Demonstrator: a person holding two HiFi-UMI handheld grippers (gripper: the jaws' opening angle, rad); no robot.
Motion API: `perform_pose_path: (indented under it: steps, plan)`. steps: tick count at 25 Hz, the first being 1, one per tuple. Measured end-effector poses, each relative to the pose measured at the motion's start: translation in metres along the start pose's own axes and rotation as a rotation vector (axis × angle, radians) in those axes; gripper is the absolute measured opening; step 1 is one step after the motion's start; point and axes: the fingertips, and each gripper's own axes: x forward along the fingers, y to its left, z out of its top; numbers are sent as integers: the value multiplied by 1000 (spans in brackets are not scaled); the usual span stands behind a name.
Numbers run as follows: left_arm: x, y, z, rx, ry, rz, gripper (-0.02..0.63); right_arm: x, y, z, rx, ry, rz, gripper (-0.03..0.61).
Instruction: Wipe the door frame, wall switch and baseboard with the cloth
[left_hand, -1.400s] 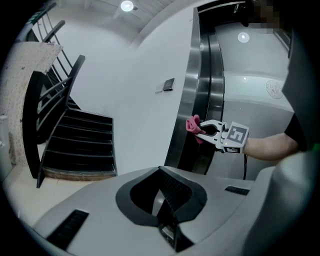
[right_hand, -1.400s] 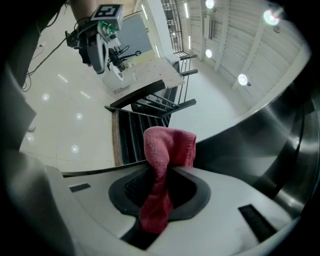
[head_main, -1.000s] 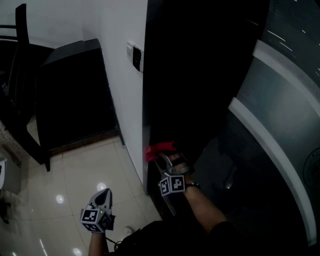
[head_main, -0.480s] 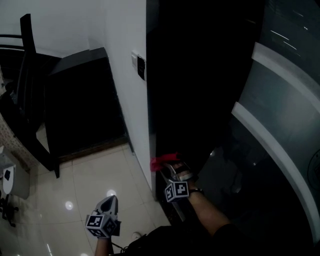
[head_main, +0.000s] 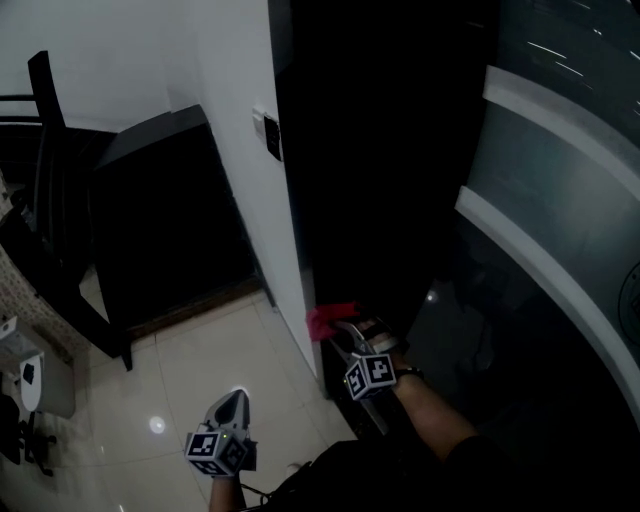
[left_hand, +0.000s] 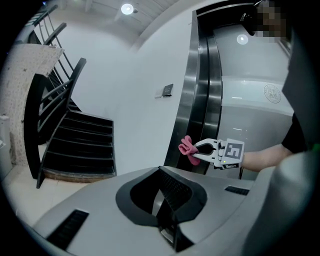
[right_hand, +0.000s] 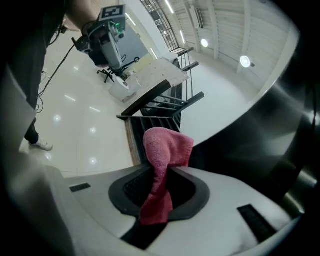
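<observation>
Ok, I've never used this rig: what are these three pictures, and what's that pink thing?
No robot here: a person holds a two-jaw tool in each hand. The head view looks down from the person's head; the other two cameras ride on the tools, looking along their jaws. The right tool is shut on a pink cloth, at the edge of the door frame, low near the tiled floor. The left tool is shut, holding nothing, above the floor. The wall switch sits higher on the white wall.
</observation>
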Motion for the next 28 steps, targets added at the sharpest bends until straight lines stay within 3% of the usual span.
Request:
perform_pose_path:
  steps: [4,8,12,17,23,28]
  plan:
    - [7,2,2,-43,-37,-37,0,-43,-57,17,-15,-45,-155,74]
    - [20,-7,5,-20,-27,-92,0,-101,-151,44,-65,-74,-398,74]
    - [33,-25,14,-1,-39,-164,0,-154,-251,67,-149,-55,-620,74]
    - [35,-33,25,-12,-73,-200,0,-190,-339,84,-227,-7,-816,74]
    - [30,-26,21,-63,-95,-190,0,-171,-374,58,-134,72,-821,74]
    - [15,-12,18,-30,-65,-157,0,-131,-344,32,-64,101,-765,74]
